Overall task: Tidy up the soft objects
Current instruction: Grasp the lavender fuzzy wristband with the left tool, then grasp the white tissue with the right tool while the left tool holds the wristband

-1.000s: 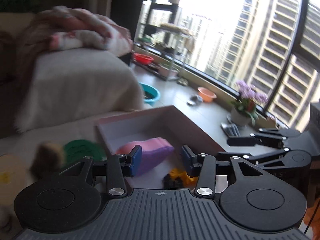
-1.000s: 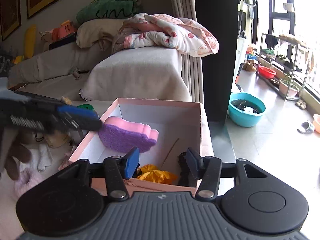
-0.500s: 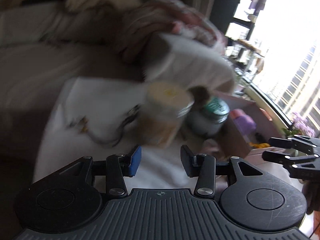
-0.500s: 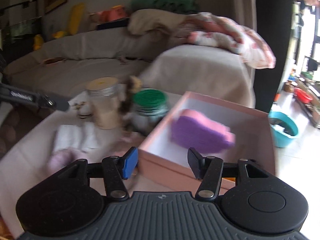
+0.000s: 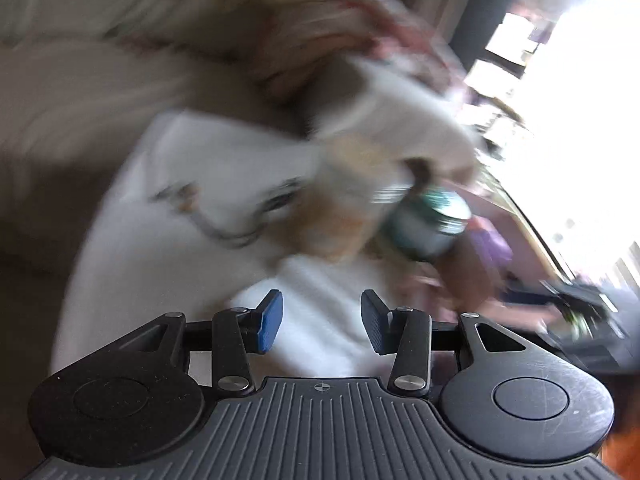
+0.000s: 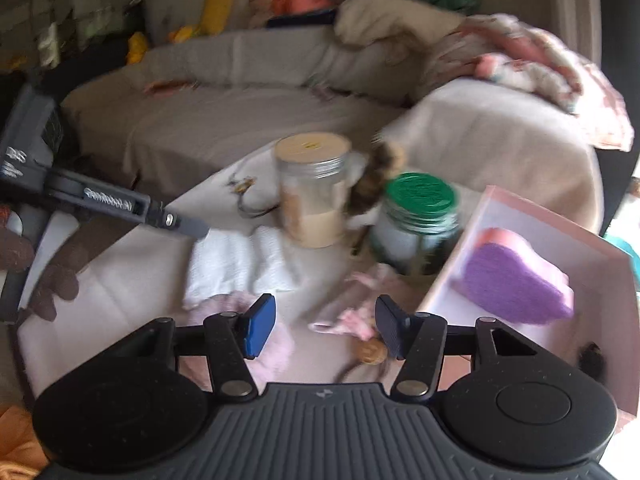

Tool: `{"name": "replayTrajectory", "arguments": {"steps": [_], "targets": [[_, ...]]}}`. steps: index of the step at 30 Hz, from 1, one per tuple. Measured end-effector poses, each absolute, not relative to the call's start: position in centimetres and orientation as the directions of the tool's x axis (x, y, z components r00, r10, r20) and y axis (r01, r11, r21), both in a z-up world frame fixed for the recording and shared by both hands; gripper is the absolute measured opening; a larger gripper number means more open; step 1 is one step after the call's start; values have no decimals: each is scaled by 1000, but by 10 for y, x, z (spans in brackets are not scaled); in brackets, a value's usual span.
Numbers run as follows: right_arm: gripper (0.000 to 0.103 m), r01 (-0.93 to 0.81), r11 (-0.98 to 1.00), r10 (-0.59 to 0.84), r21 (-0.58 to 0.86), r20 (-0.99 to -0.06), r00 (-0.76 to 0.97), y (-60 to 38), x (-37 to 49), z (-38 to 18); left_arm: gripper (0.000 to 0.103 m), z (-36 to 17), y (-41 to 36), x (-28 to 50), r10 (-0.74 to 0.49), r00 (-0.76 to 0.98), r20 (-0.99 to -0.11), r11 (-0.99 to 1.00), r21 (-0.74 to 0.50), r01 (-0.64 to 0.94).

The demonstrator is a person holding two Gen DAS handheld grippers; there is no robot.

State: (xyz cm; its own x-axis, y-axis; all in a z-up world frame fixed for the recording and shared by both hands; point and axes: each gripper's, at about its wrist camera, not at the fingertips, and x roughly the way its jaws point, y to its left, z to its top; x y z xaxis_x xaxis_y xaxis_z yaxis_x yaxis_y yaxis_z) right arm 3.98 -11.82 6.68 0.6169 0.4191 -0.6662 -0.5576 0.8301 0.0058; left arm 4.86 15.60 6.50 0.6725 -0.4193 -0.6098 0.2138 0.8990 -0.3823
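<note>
A pink box [image 6: 532, 216] stands at the right with a purple-and-pink sponge [image 6: 516, 284] inside. A white folded cloth [image 6: 236, 260] lies on the table left of the jars. A pink fluffy item [image 6: 276, 344] and a pink patterned cloth [image 6: 352, 312] lie just in front of my right gripper [image 6: 322, 332], which is open and empty above them. My left gripper [image 5: 322, 326] is open and empty over the white cloth [image 5: 320, 312]; that view is blurred. The left gripper also shows at the left of the right wrist view [image 6: 176, 222].
A cream-lidded jar [image 6: 312, 192] and a green-lidded jar [image 6: 418, 224] stand mid-table with a small brown furry toy [image 6: 376, 184] between them. A cord with small metal pieces [image 6: 244, 196] lies behind. A grey sofa [image 6: 240, 92] with blankets and cushions is beyond.
Both grippers have swung left, away from the box and toward the jars and cloths. The left gripper now hovers over the white cloth. Both stay open and empty.
</note>
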Motion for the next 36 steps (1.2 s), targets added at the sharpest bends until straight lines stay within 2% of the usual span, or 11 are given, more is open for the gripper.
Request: {"name": "replayTrajectory", "arguments": {"steps": [3,5,9,12,14,16,18,23,26,29,36], "targets": [[56,-528,849,419,10,-623,661,-119,48,81,47,71,131,42,-518,595,-614,855,-370,363],[56,-503,864,418,30,-599,683,-125,50,88,47,67,115,42,-542,548,-637,838,-358,412],[56,-474,880,398,30,-592,701,-137,44,95,47,48,87,52,-479,506,-718,862,-274,427],[56,-466,885,367,-5,-609,704,-140,43,91,47,33,76,58,-487,461,-742,851,-285,441],[56,-462,887,358,-6,-623,695,-141,44,88,43,26,73,58,-508,442,-739,838,-304,454],[56,-469,883,366,7,-635,680,-140,47,86,27,21,75,57,-525,437,-730,828,-320,460],[56,-480,877,384,28,-643,663,-134,53,85,22,21,84,56,-528,446,-723,830,-327,452],[56,-512,854,437,90,-657,614,-107,70,78,22,39,153,46,-492,594,-636,869,-398,294],[57,-529,833,482,162,-682,550,-87,87,62,22,42,205,37,-398,718,-571,880,-458,123],[57,-532,798,553,281,-692,464,-69,108,41,22,38,241,32,-301,772,-559,869,-494,-19],[59,-466,826,525,317,-734,430,-40,137,3,22,30,262,26,-298,799,-523,824,-563,-61]]}}
